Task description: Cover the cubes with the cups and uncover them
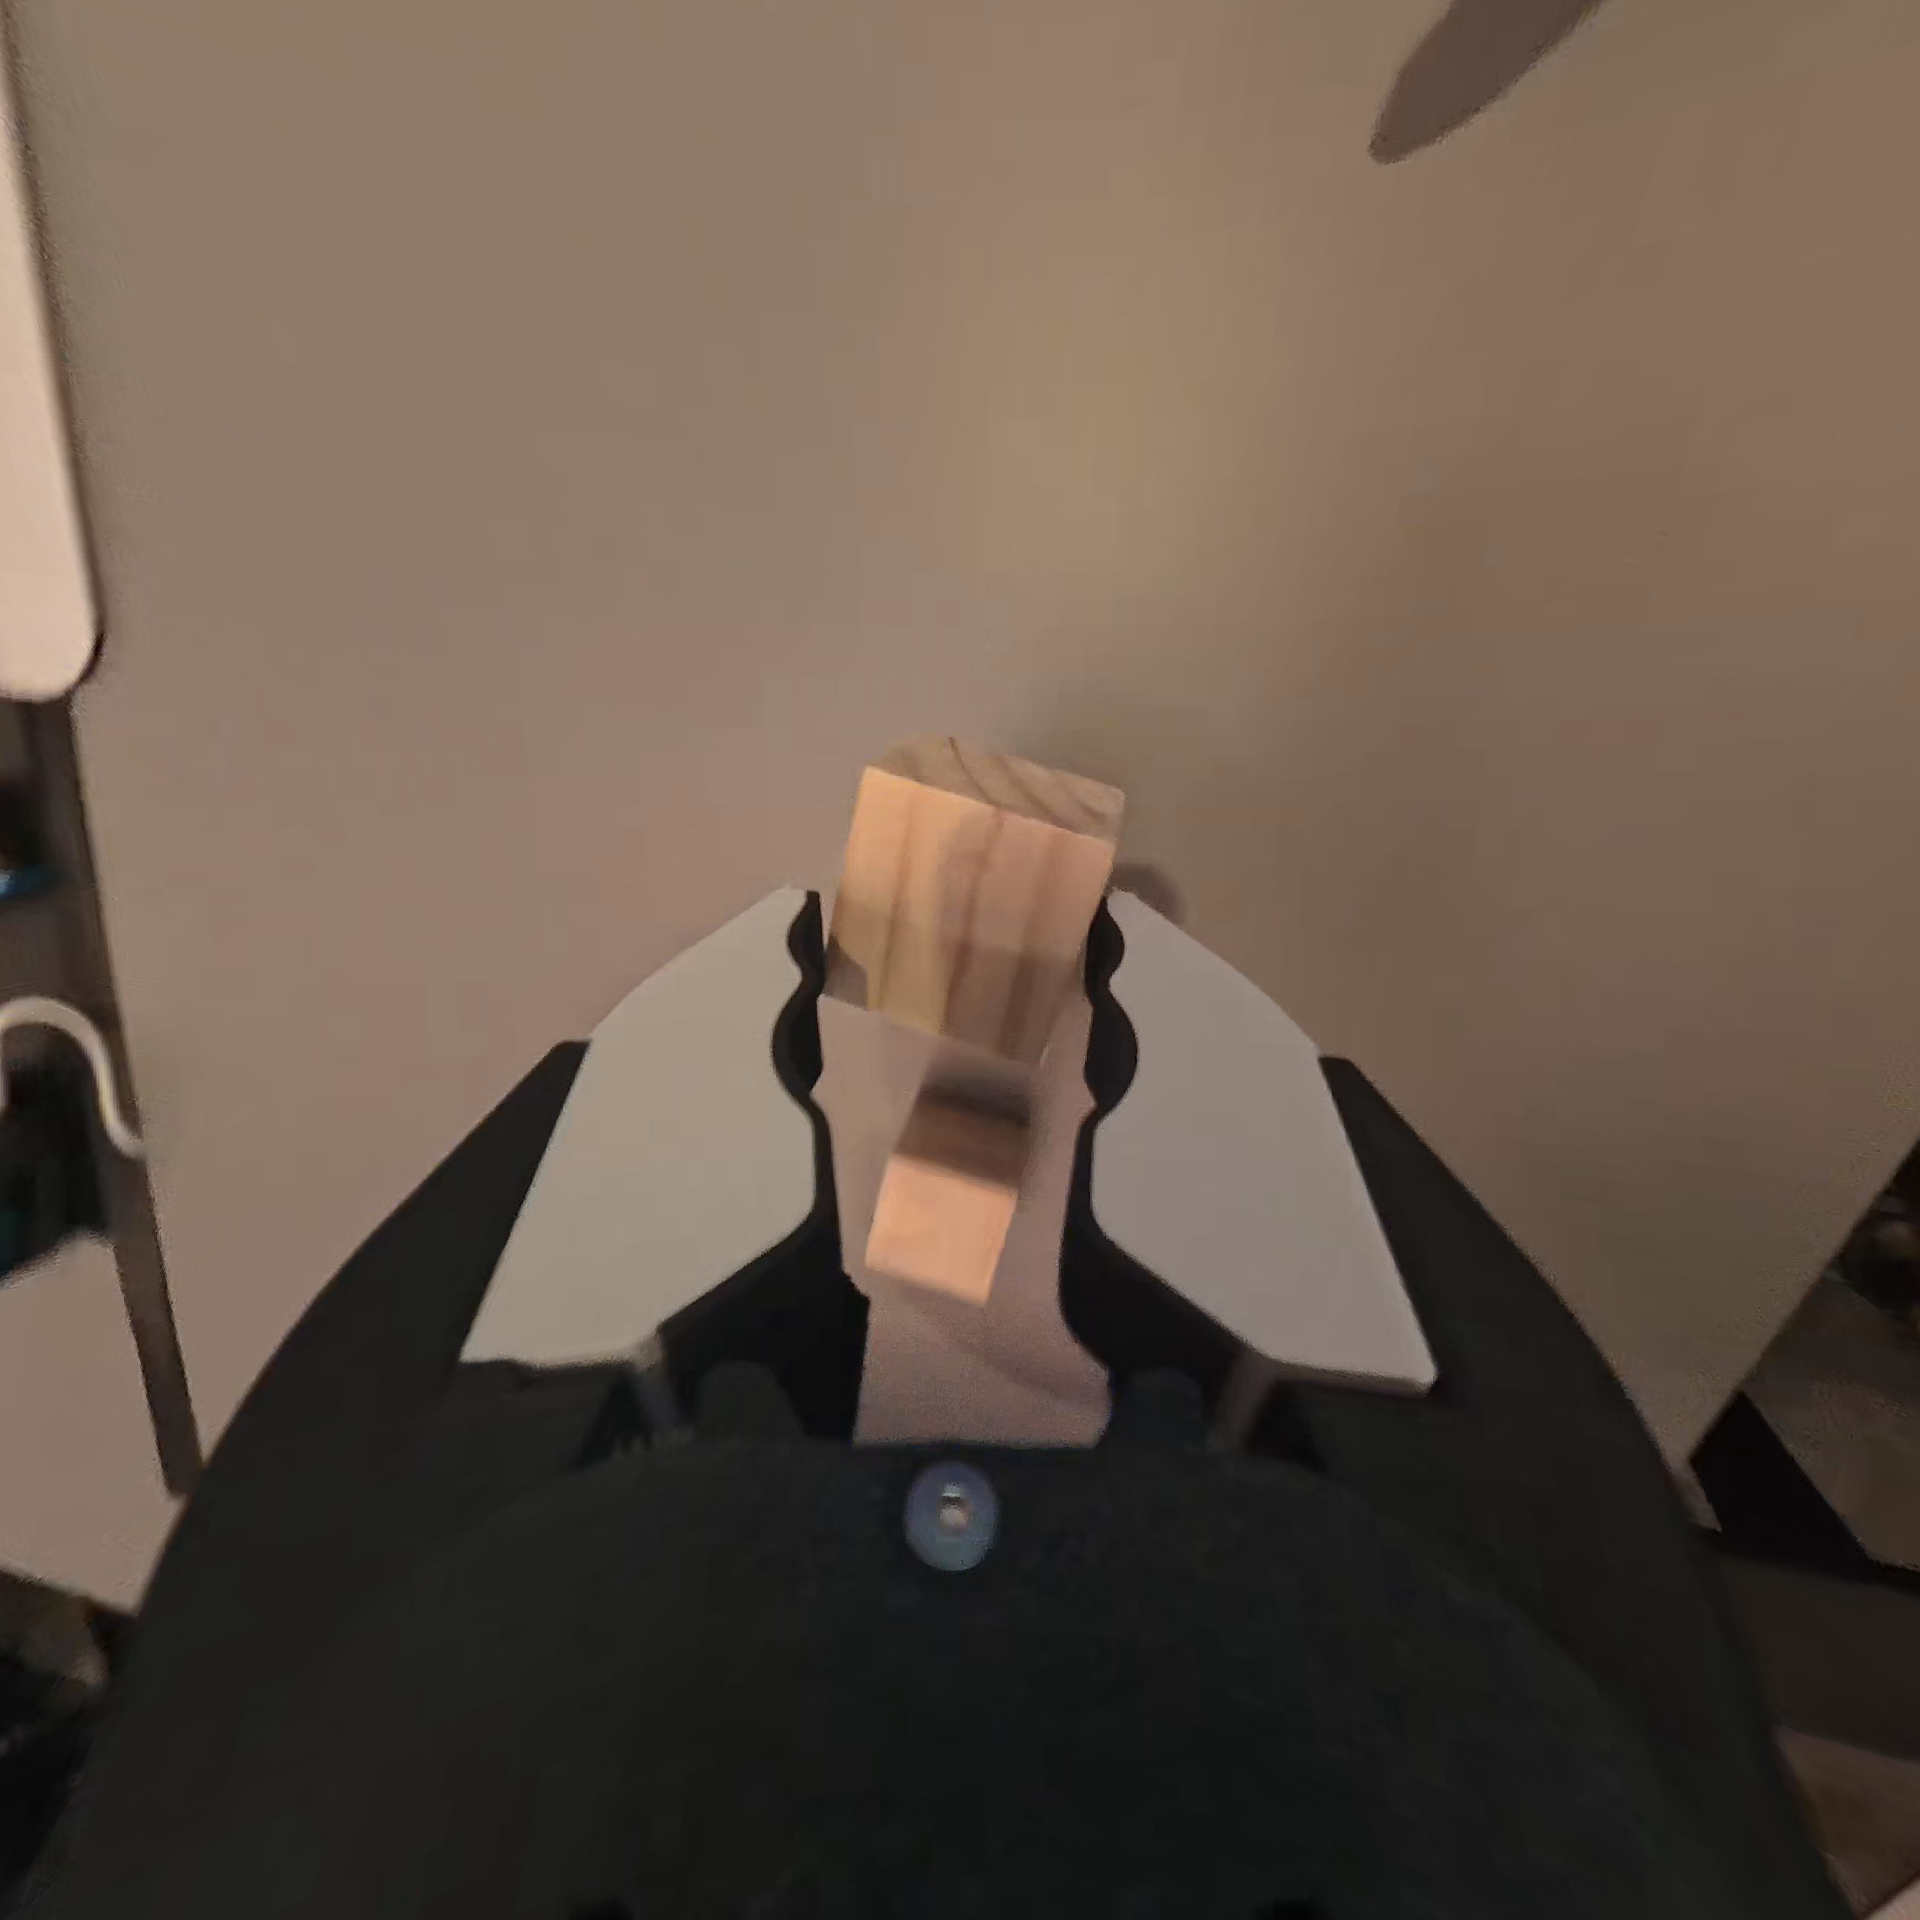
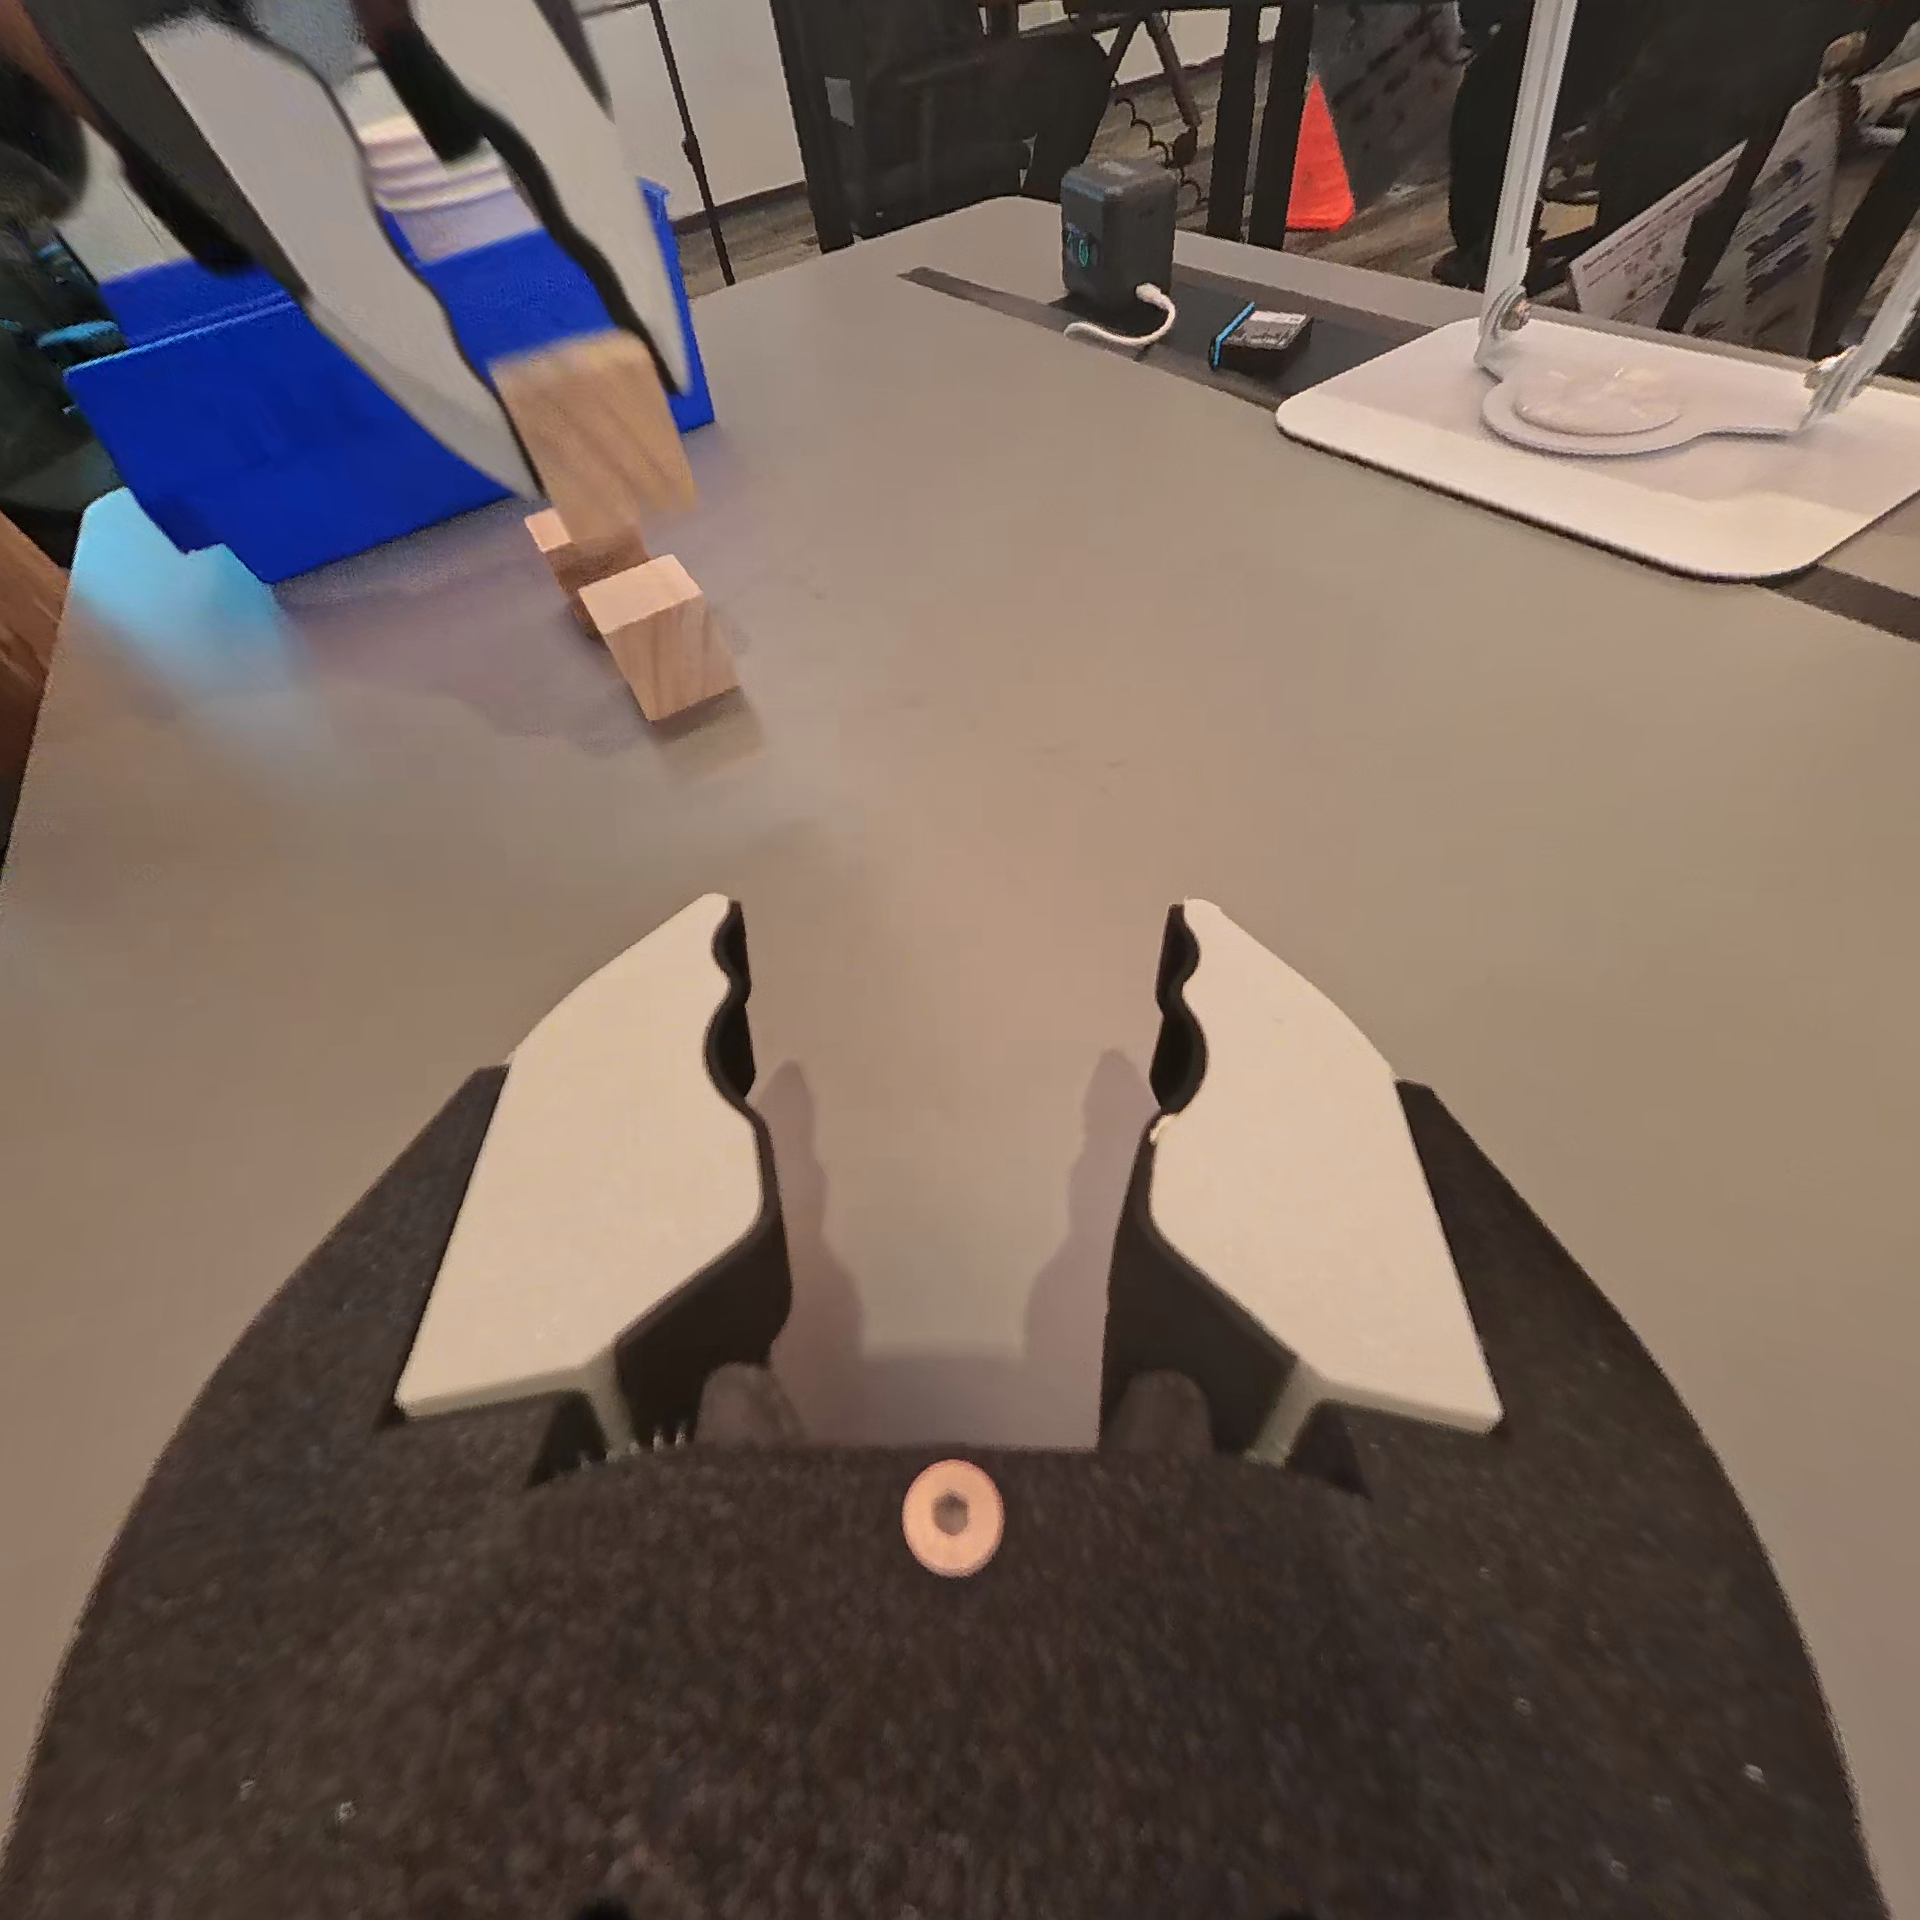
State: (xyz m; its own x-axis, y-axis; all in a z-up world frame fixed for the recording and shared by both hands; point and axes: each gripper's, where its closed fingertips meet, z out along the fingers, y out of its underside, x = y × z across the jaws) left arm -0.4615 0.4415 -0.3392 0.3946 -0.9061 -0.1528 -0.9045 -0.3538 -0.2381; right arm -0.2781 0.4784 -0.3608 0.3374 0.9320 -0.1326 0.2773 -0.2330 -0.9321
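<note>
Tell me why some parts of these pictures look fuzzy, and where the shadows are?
Left wrist view: the held wooden cube and the cubes below it are smeared, probably by motion; the light is dim and warm. Right wrist view: the left gripper and its cube are blurred, while the right gripper is sharp, with its jaws' shadows on the grey table; the straight table edges curve from the wide lens.

Pale grained wooden cube; grey table; blue bin; orange cone; white stand base.

Pale wooden cube held aloft, two cubes on grey table, white cups seemingly stacked behind
</note>
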